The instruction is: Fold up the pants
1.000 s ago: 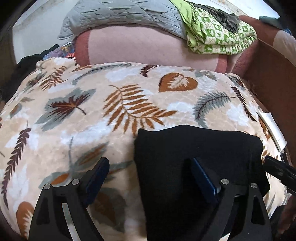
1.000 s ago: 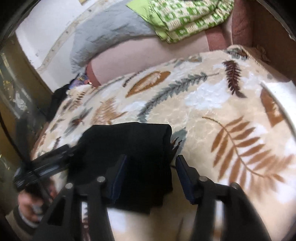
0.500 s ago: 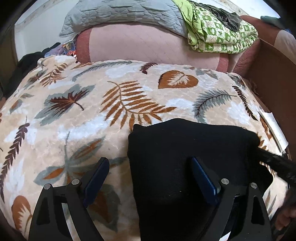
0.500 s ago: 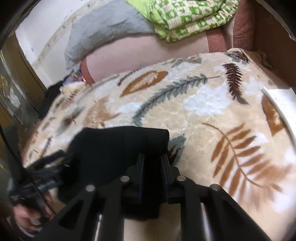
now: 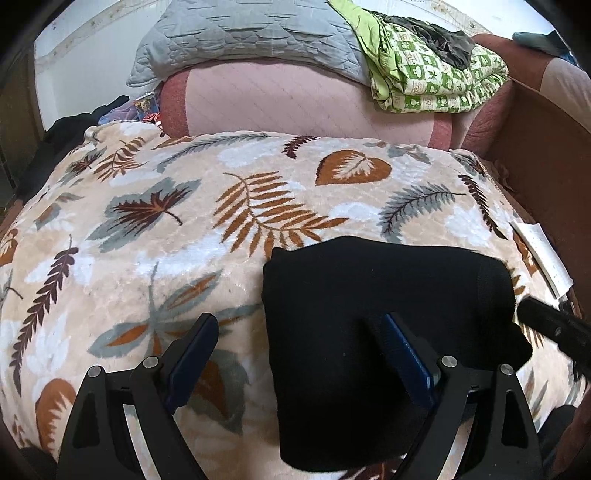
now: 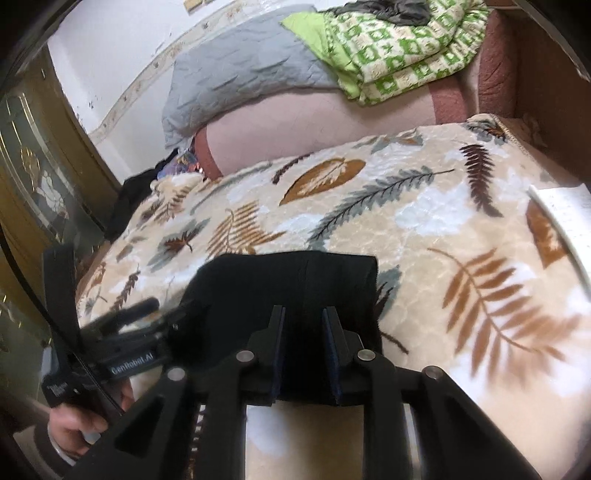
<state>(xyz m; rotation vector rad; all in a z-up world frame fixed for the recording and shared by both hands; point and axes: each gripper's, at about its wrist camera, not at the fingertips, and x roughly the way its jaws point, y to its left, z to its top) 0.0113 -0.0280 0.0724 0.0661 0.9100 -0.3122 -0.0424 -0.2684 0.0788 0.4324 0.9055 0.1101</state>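
The black pants lie folded into a compact rectangle on the leaf-print blanket; they also show in the right wrist view. My left gripper is open, its left finger over bare blanket and its right finger over the pants. My right gripper is nearly closed, its jaws pinching the near right edge of the pants. The right gripper's tip shows at the right edge of the left view.
A pink bolster, a grey quilted pillow and a green checked quilt are piled at the bed's far end. A brown bed frame runs on the right. A white sheet of paper lies at the blanket's right edge.
My right gripper has closed on the pants' near right edge; a second ago it was wide open. The left gripper stayed open and barely moved.
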